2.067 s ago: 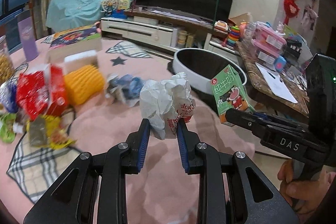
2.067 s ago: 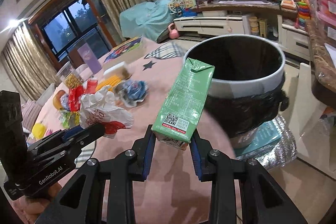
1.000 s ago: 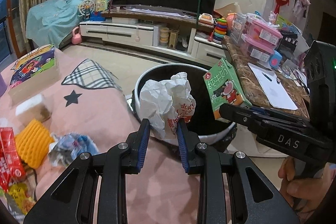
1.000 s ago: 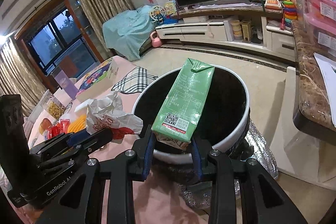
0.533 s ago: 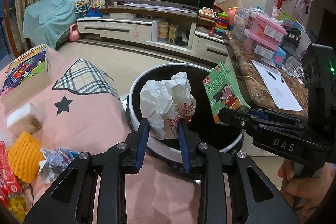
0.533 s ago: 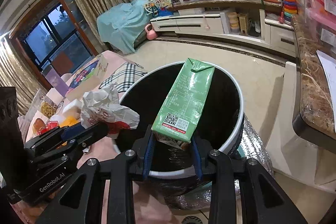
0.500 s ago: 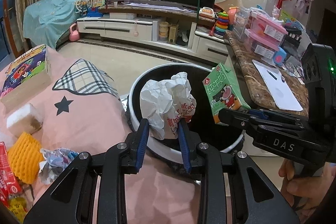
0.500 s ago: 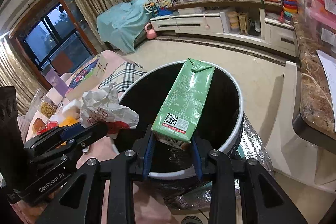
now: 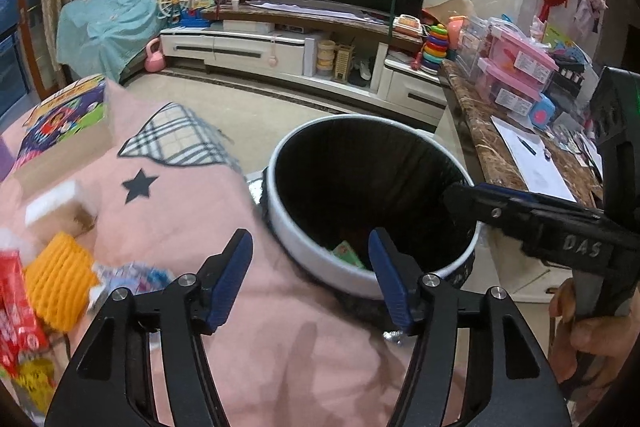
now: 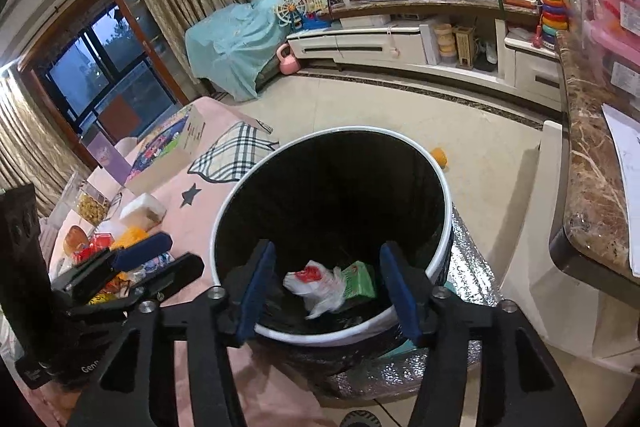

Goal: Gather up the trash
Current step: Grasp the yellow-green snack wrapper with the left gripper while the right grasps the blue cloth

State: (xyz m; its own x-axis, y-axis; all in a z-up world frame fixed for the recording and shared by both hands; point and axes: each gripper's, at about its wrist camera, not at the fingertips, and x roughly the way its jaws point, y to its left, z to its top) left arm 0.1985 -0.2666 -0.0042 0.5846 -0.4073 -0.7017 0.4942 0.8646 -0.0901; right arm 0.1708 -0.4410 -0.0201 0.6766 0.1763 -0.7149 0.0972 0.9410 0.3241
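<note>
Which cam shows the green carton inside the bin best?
Right wrist: the green carton lies in full view at the bin's bottom beside the crumpled bag. Left wrist shows only a green corner above the near rim.

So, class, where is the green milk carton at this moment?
In the right wrist view the green milk carton lies at the bottom of the black trash bin, just right of the crumpled white bag; the left wrist view shows only its corner.

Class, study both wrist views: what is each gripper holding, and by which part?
Nothing. The left gripper and right gripper are opening, with nothing between them; the green carton and crumpled wrapper lie inside the trash bin.
</note>
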